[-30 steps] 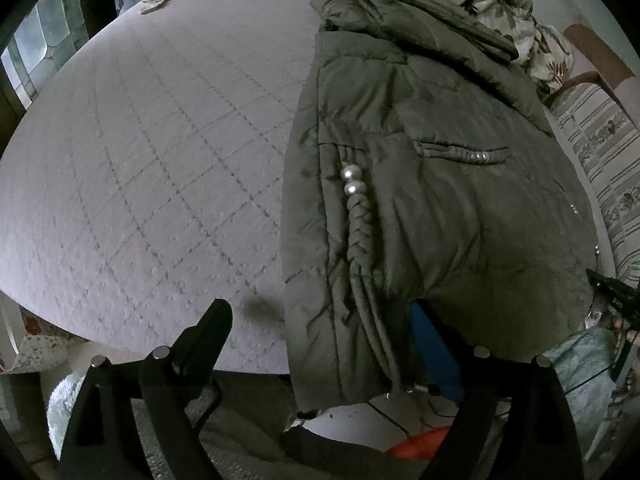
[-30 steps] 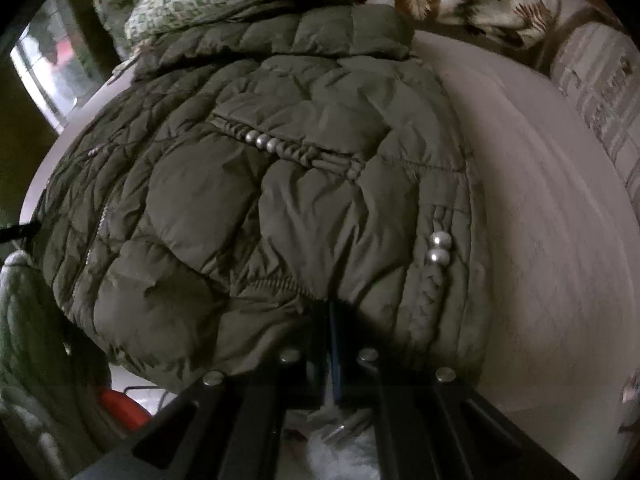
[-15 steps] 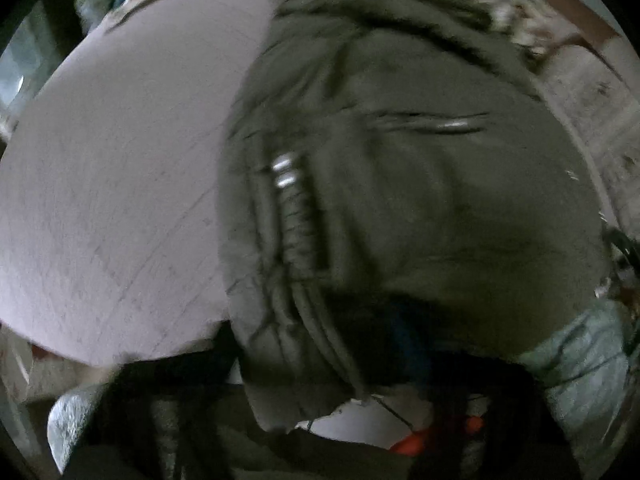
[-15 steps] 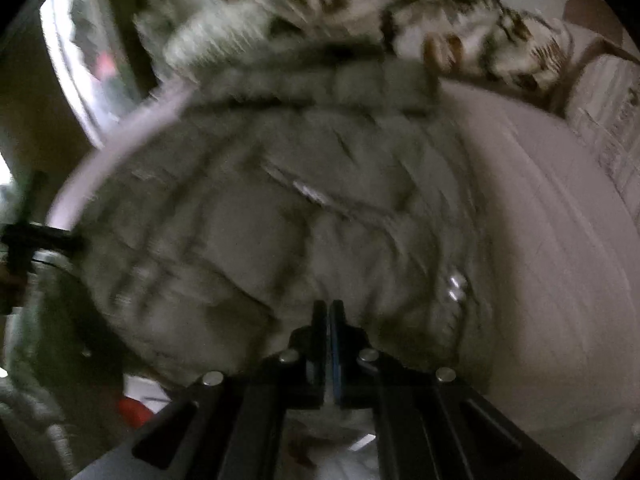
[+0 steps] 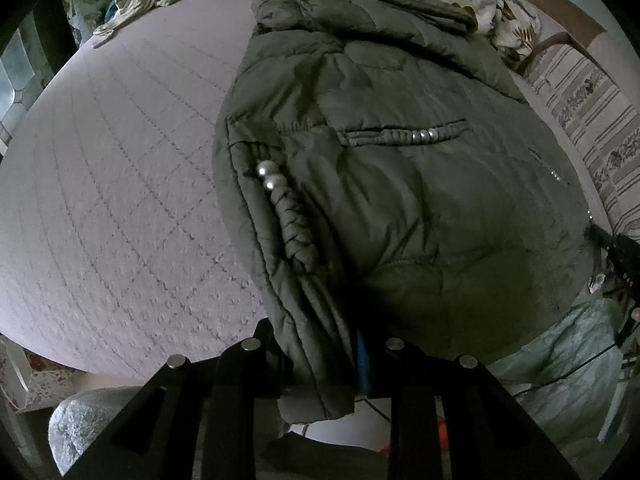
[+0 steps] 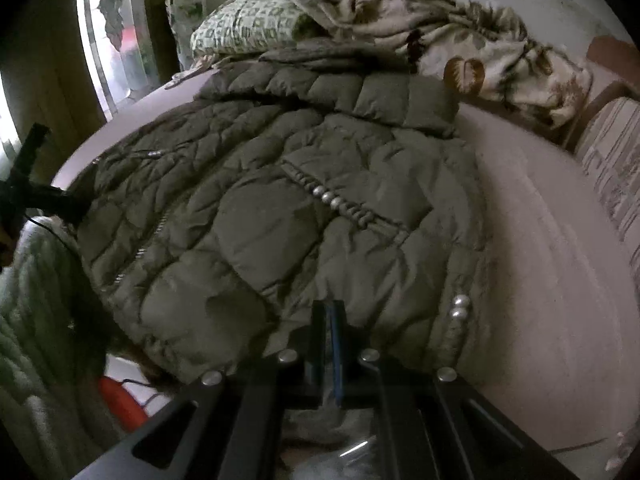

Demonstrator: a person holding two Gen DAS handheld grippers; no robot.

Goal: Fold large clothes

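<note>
Jacket [image 5: 400, 200] (quilted, puffy) on mattress [image 5: 120, 200]

Open bed beside the jacket; clutter at the head and one edge.

In the left wrist view the bed [image 5: 120, 200] lies bare beside the jacket [image 5: 400, 200], which spans the rest toward the striped cushion [image 5: 592, 120]. At the head, a pillow [image 6: 248, 28] and a blanket [image 6: 460, 36] touch the jacket's collar. In the right wrist view a bare strip of bed [image 6: 540, 260] runs between jacket [image 6: 280, 220] and cushion.
</note>
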